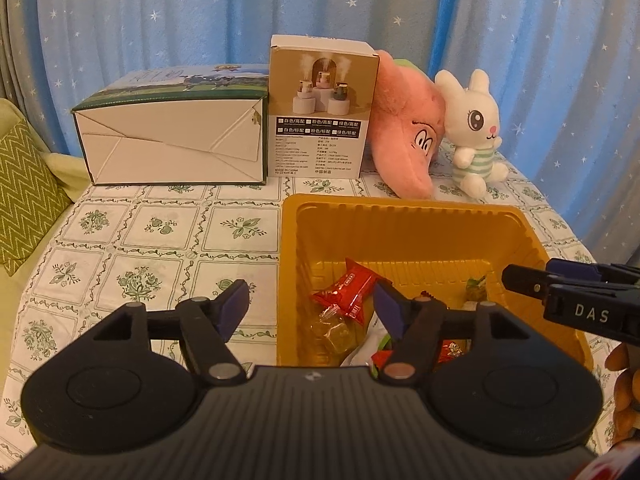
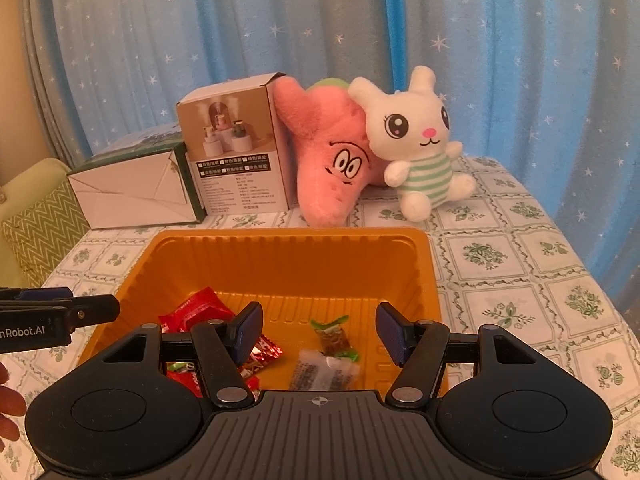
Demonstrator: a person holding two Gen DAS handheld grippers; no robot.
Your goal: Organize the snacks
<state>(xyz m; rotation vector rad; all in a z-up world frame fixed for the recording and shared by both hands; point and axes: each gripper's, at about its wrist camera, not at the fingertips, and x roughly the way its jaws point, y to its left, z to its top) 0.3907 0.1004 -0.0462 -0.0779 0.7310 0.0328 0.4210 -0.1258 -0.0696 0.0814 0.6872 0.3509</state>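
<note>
An orange plastic tray (image 1: 404,216) (image 2: 288,248) sits on the floral tablecloth and holds several wrapped snacks. A red packet (image 1: 346,290) (image 2: 196,308), a clear-wrapped candy (image 1: 334,330), a brown candy with green ends (image 2: 334,336) and a pale wrapped bar (image 2: 320,370) lie inside. My left gripper (image 1: 310,306) is open and empty, straddling the tray's left wall. My right gripper (image 2: 318,330) is open and empty above the tray's near part. The right gripper's tip also shows in the left wrist view (image 1: 560,292), over the tray's right rim. The left gripper's tip shows in the right wrist view (image 2: 76,312).
At the back stand a white and green carton (image 1: 172,136) (image 2: 132,192), a tan humidifier box (image 1: 320,108) (image 2: 236,148), a pink plush star (image 1: 408,128) (image 2: 328,152) and a white plush rabbit (image 1: 472,128) (image 2: 416,140). A blue starred curtain hangs behind. A green cushion (image 1: 24,184) lies left.
</note>
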